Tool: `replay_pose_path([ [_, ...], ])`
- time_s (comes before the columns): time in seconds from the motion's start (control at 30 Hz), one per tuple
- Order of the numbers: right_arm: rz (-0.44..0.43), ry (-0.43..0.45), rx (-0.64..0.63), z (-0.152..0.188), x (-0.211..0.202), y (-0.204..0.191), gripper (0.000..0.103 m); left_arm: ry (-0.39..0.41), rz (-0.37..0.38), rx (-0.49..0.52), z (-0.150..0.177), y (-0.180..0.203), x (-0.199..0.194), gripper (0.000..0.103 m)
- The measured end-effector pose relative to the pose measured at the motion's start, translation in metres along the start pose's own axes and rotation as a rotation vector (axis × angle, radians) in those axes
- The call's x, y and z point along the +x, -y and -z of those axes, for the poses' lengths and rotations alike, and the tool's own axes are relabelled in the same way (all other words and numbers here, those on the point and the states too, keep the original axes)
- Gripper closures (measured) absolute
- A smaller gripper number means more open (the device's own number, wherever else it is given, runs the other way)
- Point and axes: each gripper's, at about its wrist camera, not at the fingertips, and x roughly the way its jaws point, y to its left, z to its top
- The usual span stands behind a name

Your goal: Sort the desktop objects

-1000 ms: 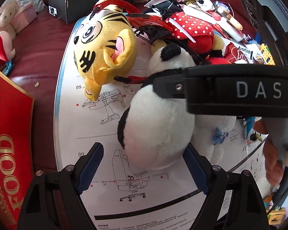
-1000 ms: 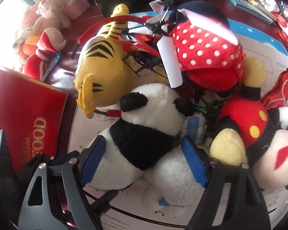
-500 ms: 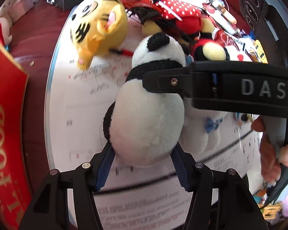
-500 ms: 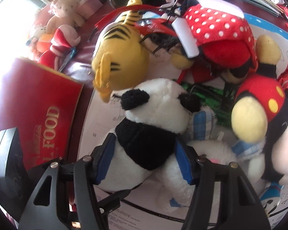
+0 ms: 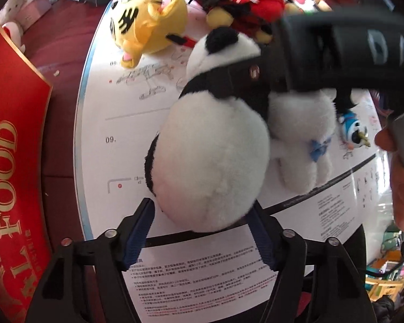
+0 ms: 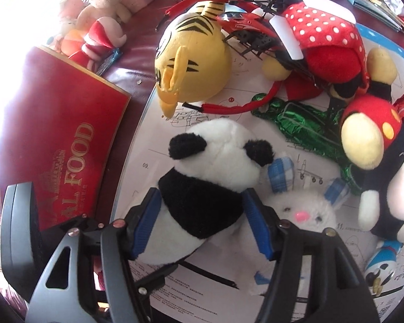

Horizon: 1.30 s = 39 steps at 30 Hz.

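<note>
Panda plush (image 5: pixel 212 145) sits at the centre of both views, gripped at two places at once. The right tool (image 6: pixel 202 223) has its blue-padded fingers (image 6: pixel 145 226) pressed into the black band across the panda's shoulders, one on each side. The left tool (image 5: pixel 202 231) is set around the round white rump of the same panda, its pads (image 5: pixel 138 231) touching the fur on either flank, so both tools are closed on the one toy. In the left wrist view the right tool's black body crosses the upper right, blurred, over the panda's shoulders.

Beneath the panda lies a large white instruction sheet (image 5: pixel 126 123) with line drawings of a chair, spread over the dark red tabletop (image 5: pixel 59 53). Just beside the panda, touching it, is a white rabbit plush (image 6: pixel 301 212) with blue checked ears. A yellow tiger plush head (image 6: pixel 191 62) lies beyond it, next to a red toy helicopter (image 6: pixel 242 27) and a red polka-dot plush (image 6: pixel 323 29). A Mickey Mouse plush (image 6: pixel 371 134) lies to the right, against crumpled green foil (image 6: pixel 296 123). A red box lettered FOOD (image 6: pixel 54 123) lies to the left.
</note>
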Motion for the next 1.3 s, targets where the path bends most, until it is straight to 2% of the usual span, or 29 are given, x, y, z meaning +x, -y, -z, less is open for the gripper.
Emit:
replay_pose_path([
  [0.43, -0.015, 0.003, 0.024, -0.012, 0.012, 0.008, 0.033, 0.03, -0.027, 0.01, -0.023, 0.0, 0.0, 0.033],
  [0.53, -0.022, 0.004, 0.026, -0.012, 0.013, 0.01, 0.033, 0.033, -0.01, 0.004, -0.027, -0.002, -0.001, 0.038],
  [0.73, -0.017, 0.015, 0.017, -0.008, 0.01, 0.007, 0.044, 0.033, 0.021, -0.034, -0.04, -0.01, -0.002, 0.046],
  [0.97, -0.013, 0.037, 0.005, 0.005, -0.003, 0.0, 0.054, 0.043, 0.01, -0.024, -0.048, -0.007, -0.009, 0.048],
  [1.2, -0.018, 0.015, 0.009, 0.017, -0.006, 0.0, 0.054, 0.04, 0.029, -0.027, -0.056, -0.016, -0.006, 0.049],
  [1.3, -0.014, 0.003, 0.011, 0.016, -0.004, -0.002, 0.049, 0.052, 0.034, -0.025, -0.067, -0.022, -0.007, 0.05],
])
